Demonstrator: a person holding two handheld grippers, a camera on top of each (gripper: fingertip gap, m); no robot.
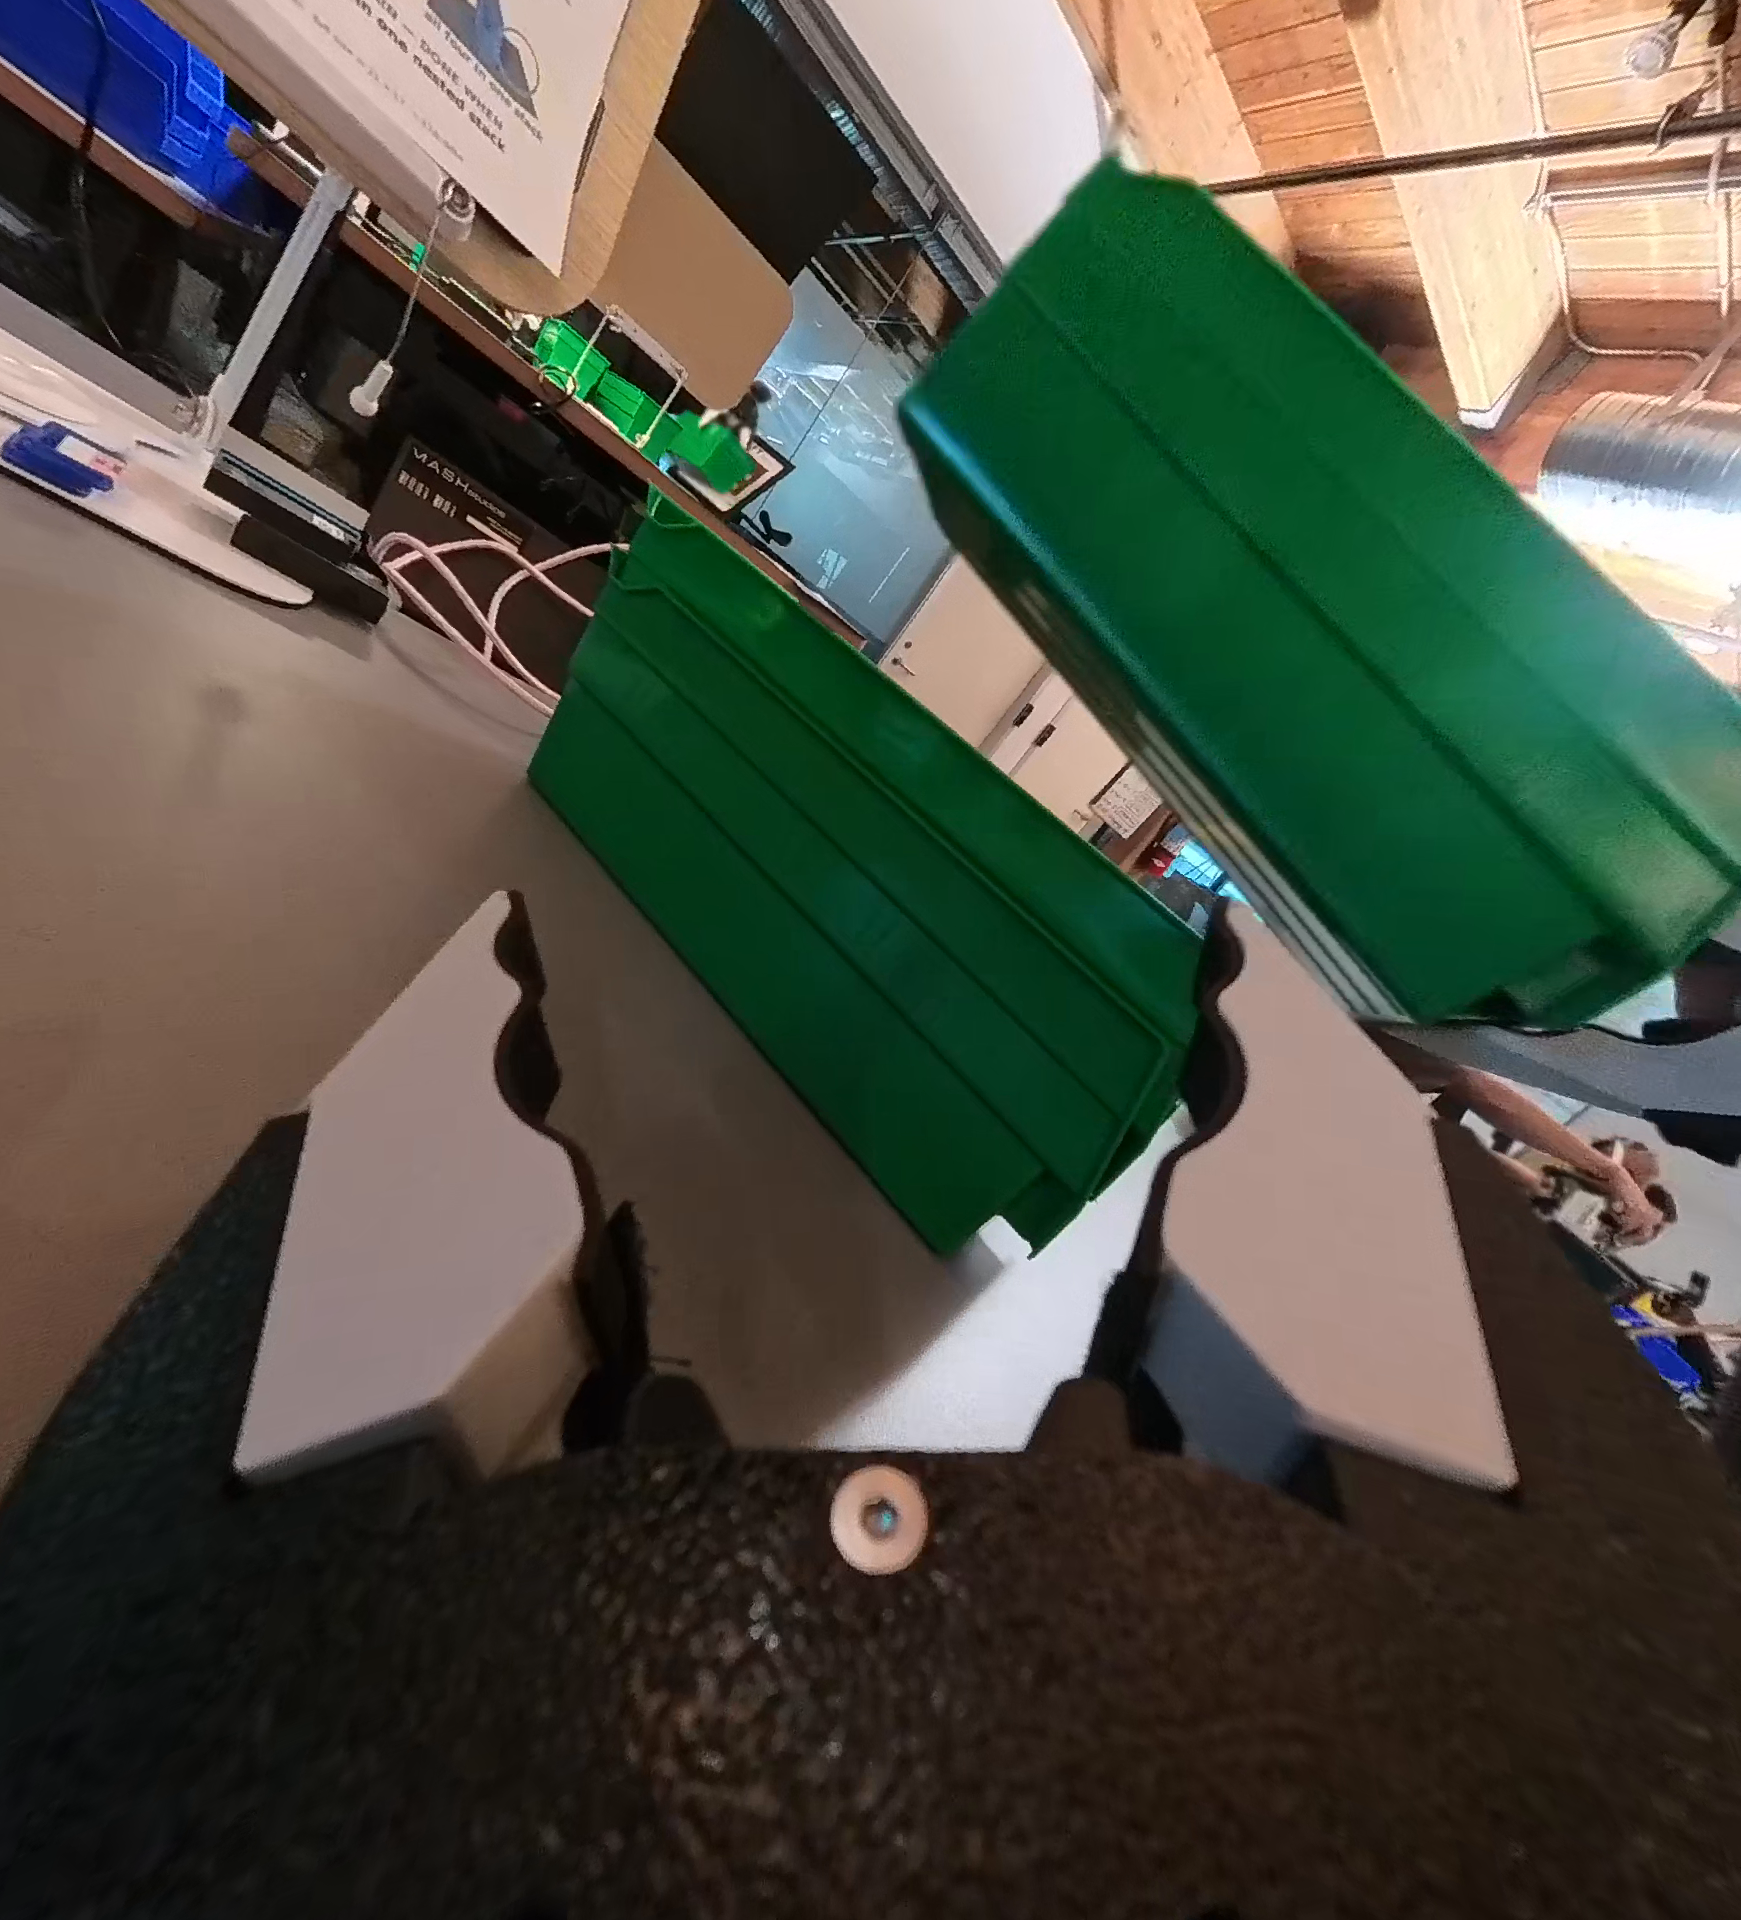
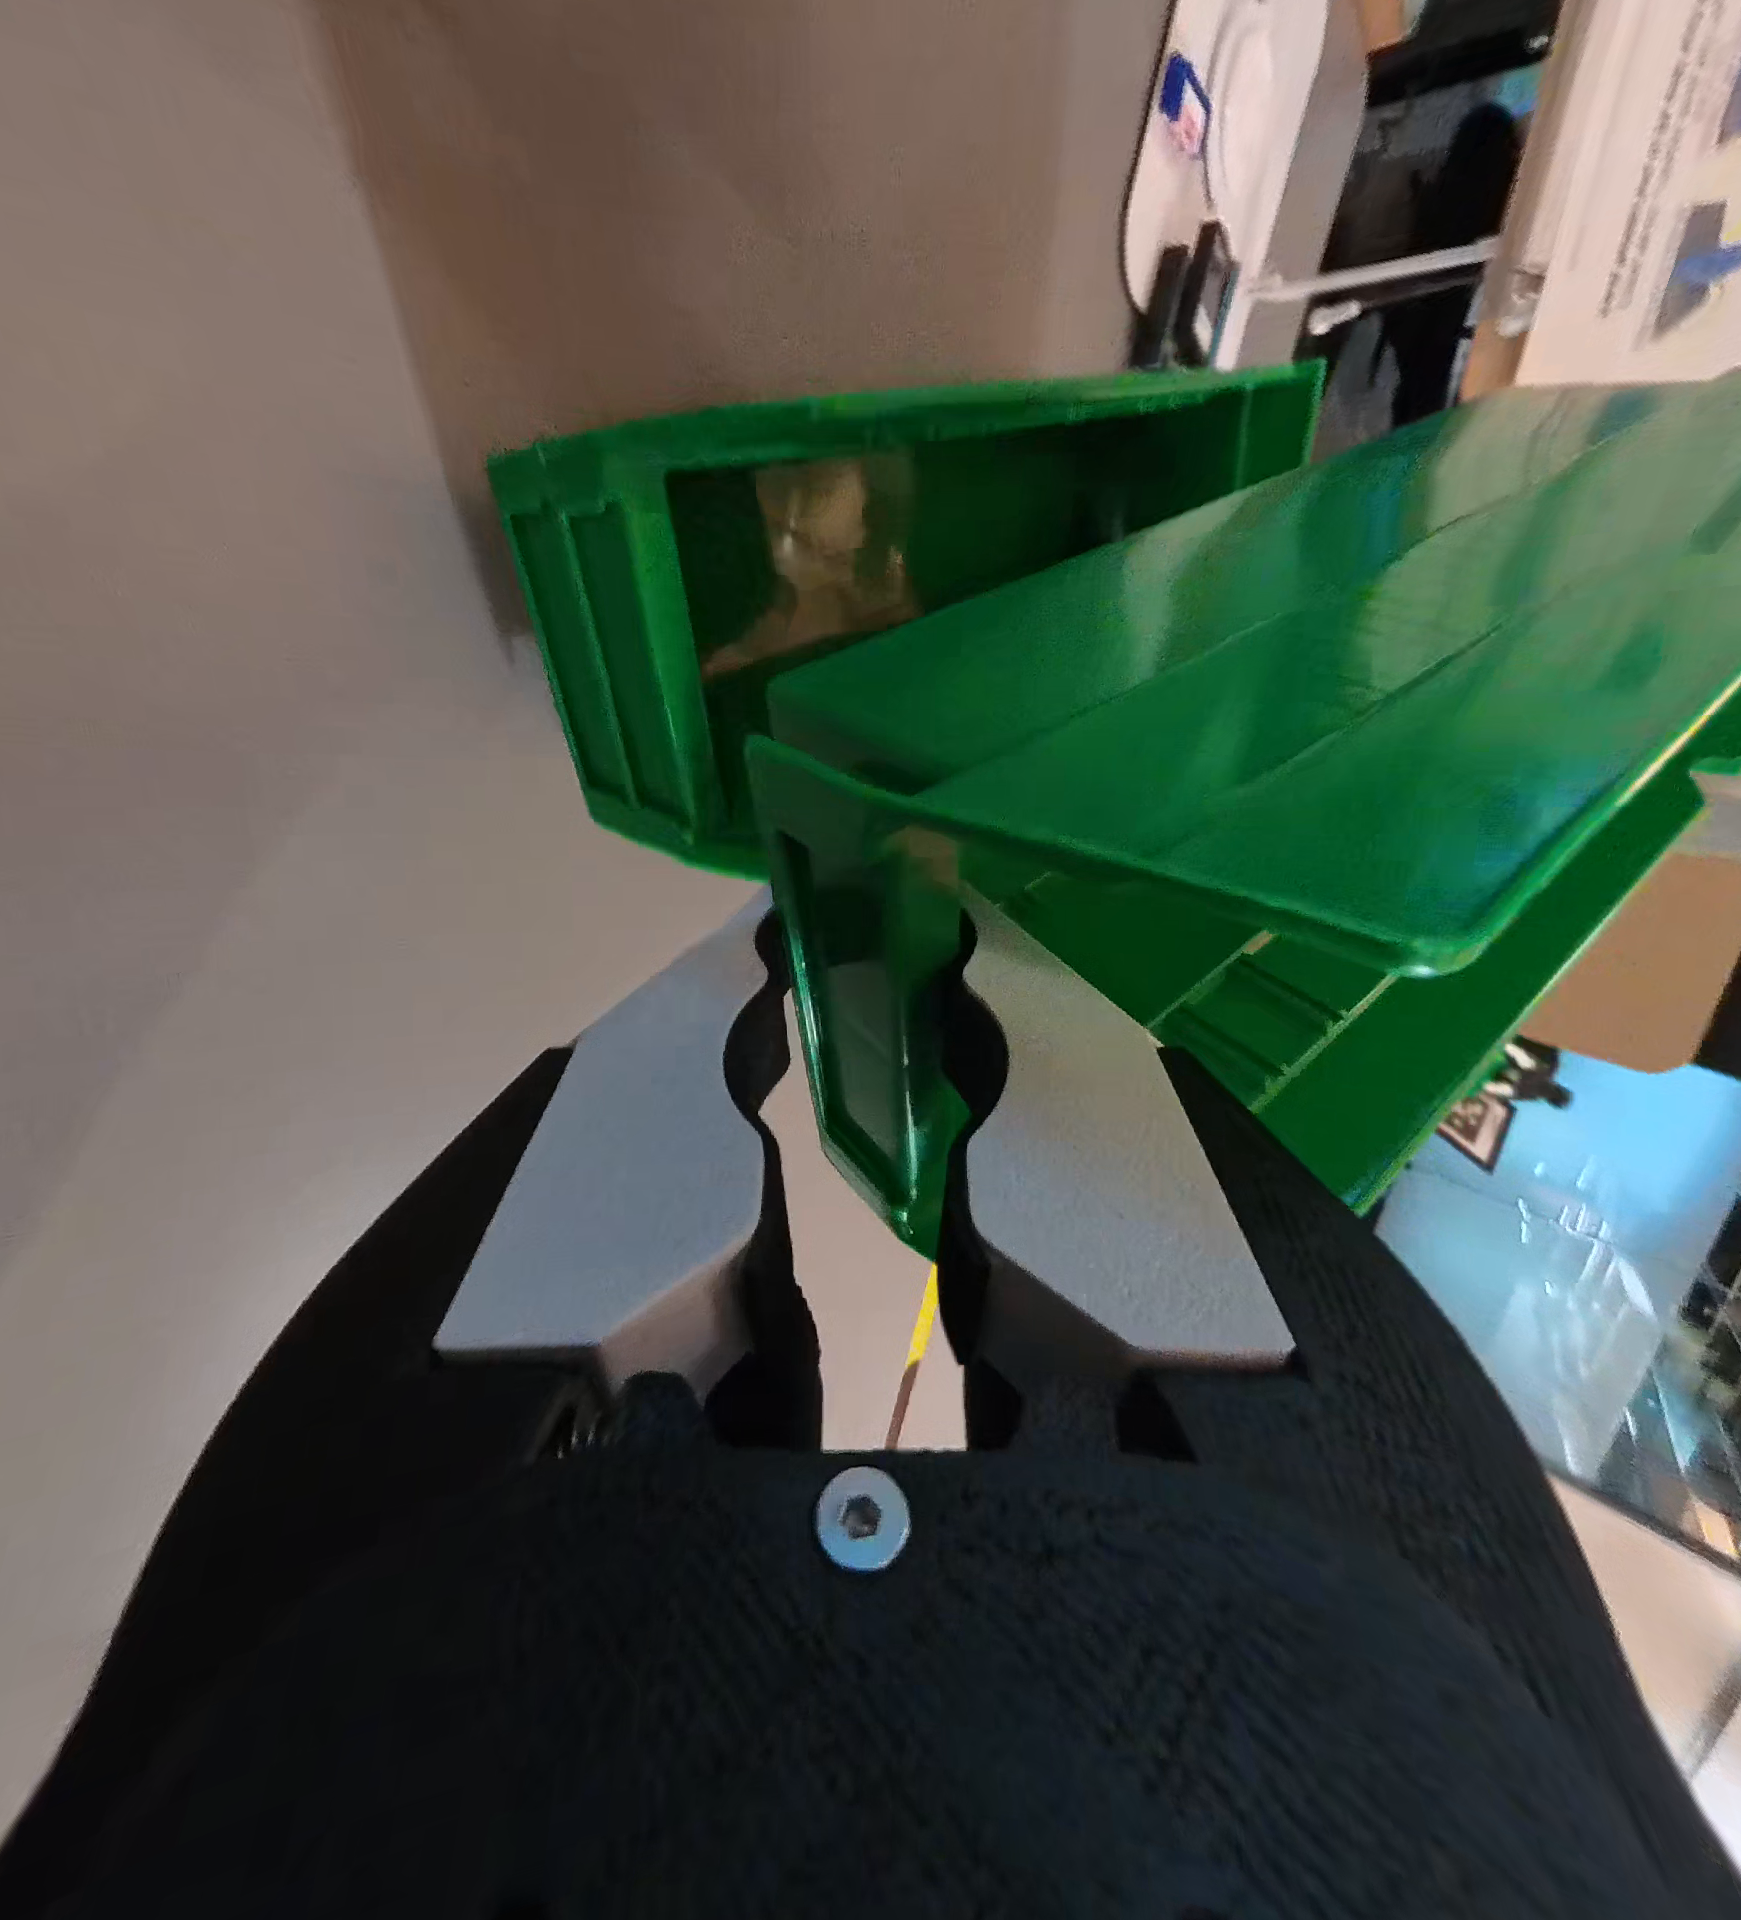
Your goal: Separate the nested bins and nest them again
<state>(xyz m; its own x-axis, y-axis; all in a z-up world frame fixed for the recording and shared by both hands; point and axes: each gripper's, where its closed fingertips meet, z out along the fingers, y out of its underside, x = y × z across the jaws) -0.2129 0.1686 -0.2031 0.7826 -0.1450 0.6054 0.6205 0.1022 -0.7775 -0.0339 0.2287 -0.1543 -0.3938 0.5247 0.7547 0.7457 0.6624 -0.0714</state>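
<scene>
A stack of nested green bins [image 1: 845, 914] lies on the grey table [image 1: 170, 831], just ahead of my left gripper [image 1: 861, 977], which is open and empty with the stack's near end between its fingertips' lines. A single green bin [image 1: 1365, 644] hangs tilted in the air above and to the right of the stack, apart from it. My right gripper [image 2: 866, 966] is shut on this bin's end lip [image 2: 866, 1039]; the bin's body [image 2: 1313, 727] stretches away to the right. The stack [image 2: 897, 540] shows behind it, open end toward the camera. The right gripper also shows in the left wrist view [image 1: 1593, 1060].
A white stand base [image 1: 222, 520], a small blue object [image 1: 55, 452], a black box [image 1: 315, 566] and white cables [image 1: 492, 592] sit at the table's far side. A paper sign [image 1: 450, 94] hangs above them. More green bins [image 1: 627, 395] stand on a distant shelf. A person's arm [image 1: 1531, 1122] shows at far right.
</scene>
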